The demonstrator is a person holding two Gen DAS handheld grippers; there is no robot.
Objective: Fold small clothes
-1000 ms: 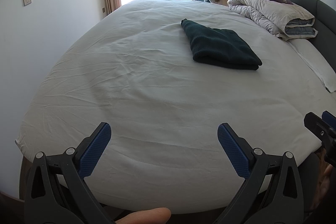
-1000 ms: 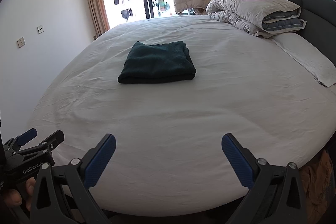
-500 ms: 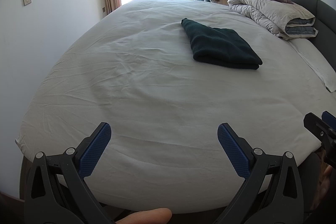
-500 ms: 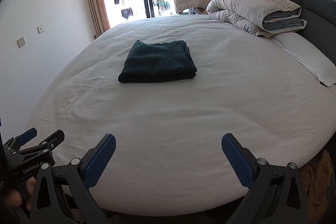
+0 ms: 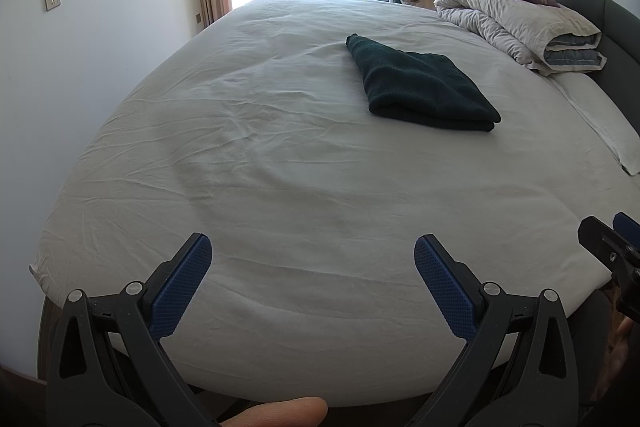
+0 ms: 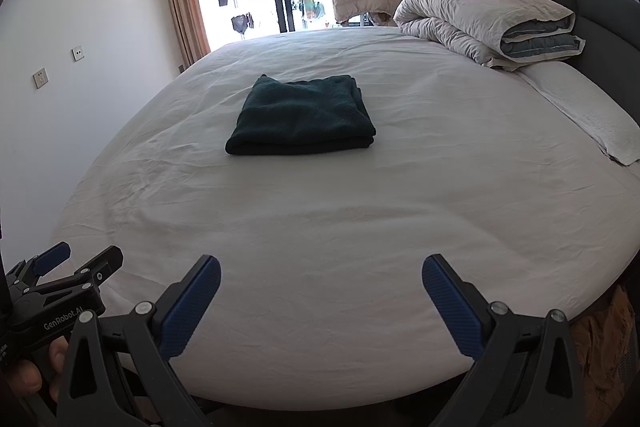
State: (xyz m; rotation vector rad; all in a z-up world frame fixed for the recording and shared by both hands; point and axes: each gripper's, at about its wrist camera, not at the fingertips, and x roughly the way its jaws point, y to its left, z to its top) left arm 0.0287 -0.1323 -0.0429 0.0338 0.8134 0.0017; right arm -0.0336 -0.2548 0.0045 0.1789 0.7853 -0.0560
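In the left wrist view, the left gripper [image 5: 313, 281] gapes wide and empty over the near edge of the bed [image 5: 280, 187], well short of the folded dark green garment [image 5: 424, 87] lying mid-mattress. In the right wrist view, the right gripper [image 6: 321, 301] is likewise spread wide, empty, with the garment [image 6: 302, 115] lying flat well beyond it, nearer than the rolled duvet [image 6: 488, 23].

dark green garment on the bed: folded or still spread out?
Folded. The dark green garment lies as a compact rectangle on the white sheet, stacked layers showing along its near edge. Both tongs are open and well clear of it.
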